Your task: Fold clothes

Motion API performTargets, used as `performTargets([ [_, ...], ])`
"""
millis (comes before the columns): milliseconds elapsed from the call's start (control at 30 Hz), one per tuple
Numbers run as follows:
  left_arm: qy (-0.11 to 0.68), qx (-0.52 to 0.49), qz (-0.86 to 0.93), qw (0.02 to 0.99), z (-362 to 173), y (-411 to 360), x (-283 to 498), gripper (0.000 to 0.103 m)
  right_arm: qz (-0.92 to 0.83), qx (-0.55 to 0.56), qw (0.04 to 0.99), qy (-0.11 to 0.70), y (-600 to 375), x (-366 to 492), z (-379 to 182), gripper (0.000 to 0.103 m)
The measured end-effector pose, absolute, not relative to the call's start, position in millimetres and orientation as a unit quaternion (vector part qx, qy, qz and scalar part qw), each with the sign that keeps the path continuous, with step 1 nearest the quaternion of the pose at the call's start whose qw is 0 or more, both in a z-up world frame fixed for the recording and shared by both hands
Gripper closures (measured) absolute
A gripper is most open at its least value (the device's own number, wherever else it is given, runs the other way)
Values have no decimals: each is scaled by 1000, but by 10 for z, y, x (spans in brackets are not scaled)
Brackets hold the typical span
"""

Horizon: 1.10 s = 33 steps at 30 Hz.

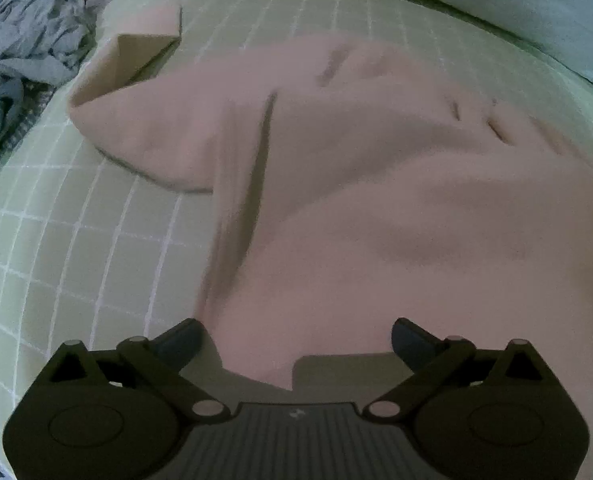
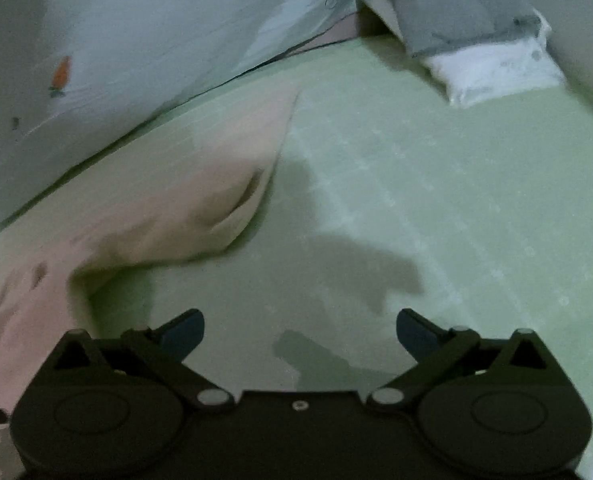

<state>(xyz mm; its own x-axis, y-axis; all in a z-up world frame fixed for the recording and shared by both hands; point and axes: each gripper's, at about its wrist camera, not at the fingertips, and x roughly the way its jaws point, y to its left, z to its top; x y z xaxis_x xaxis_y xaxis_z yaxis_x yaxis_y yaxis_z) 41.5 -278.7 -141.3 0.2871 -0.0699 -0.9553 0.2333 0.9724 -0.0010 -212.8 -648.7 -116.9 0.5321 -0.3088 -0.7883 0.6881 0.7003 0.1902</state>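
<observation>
A pink garment (image 1: pixel 376 168) lies spread and rumpled on a green gridded mat (image 1: pixel 56 220); one sleeve reaches to the upper left with its cuff turned over. My left gripper (image 1: pixel 294 340) hangs over the garment's near edge, its jaws wide open with nothing between them. In the right wrist view the same pink garment (image 2: pixel 156 200) fills the left side, its edge running up toward the wall. My right gripper (image 2: pixel 300 332) is open over bare green mat (image 2: pixel 436 200), to the right of the cloth and apart from it.
A heap of grey crumpled clothes (image 1: pixel 24 40) lies off the mat at the upper left. A pale wall (image 2: pixel 136 32) borders the mat's far side. A grey and white folded pile (image 2: pixel 488 48) sits at the mat's far right corner.
</observation>
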Motion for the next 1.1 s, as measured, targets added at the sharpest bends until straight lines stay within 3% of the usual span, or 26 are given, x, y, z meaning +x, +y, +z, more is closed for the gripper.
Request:
performTargets([
  [67, 589, 69, -90, 800, -1427, -2802, 482, 0, -313, 237, 836, 382, -6654, -1962, -1183, 1],
  [267, 588, 57, -75, 804, -1443, -2834, 559, 0, -311, 209, 836, 401, -7027, -1370, -1295, 17],
  [533, 588, 62, -80, 802, -1399, -2849, 501, 0, -292, 148, 851, 411, -7061, -895, -1365, 17],
  [833, 601, 67, -85, 792, -1403, -2869, 588, 0, -310, 198, 851, 374, -7385, -672, -1295, 21],
  [1100, 600, 70, -89, 792, -1400, -2846, 604, 0, -278, 166, 858, 398, -7374, -330, -1375, 63],
])
